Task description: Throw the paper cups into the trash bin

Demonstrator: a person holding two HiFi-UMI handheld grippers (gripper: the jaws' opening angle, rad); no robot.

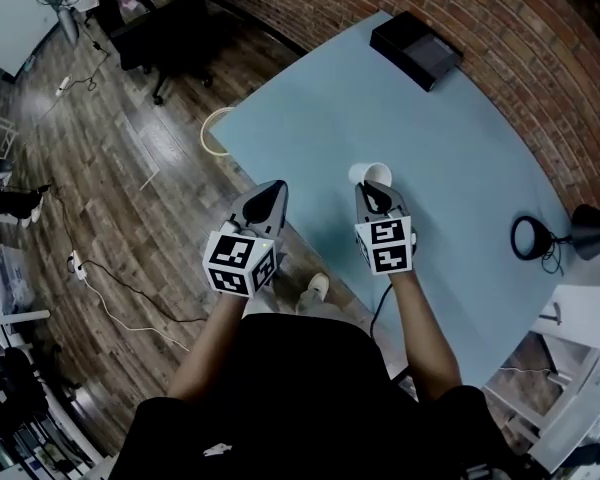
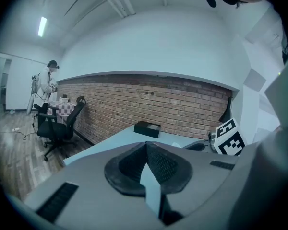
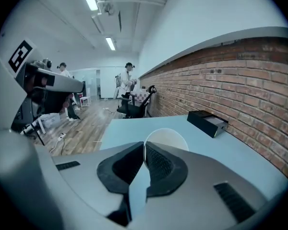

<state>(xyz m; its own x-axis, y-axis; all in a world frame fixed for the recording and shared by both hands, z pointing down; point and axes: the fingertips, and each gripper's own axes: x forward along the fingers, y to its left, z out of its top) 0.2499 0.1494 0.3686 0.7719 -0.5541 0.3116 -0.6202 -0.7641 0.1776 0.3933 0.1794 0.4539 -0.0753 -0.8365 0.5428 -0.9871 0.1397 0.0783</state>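
The right gripper (image 3: 145,146) pinches the paper cup (image 3: 166,137) by its wall above the table (image 1: 460,158), and what looks like the trash bin (image 1: 217,130) lies on the floor at ten o'clock, nearer the left gripper (image 2: 146,146), pressed together on nothing.

A pale blue desk (image 1: 460,168) stands against a red brick wall (image 1: 540,58). A black box (image 1: 416,50) lies near the desk's far corner. A black office chair (image 2: 57,123) stands on the wooden floor (image 1: 130,198), where thin cables (image 1: 120,288) trail.
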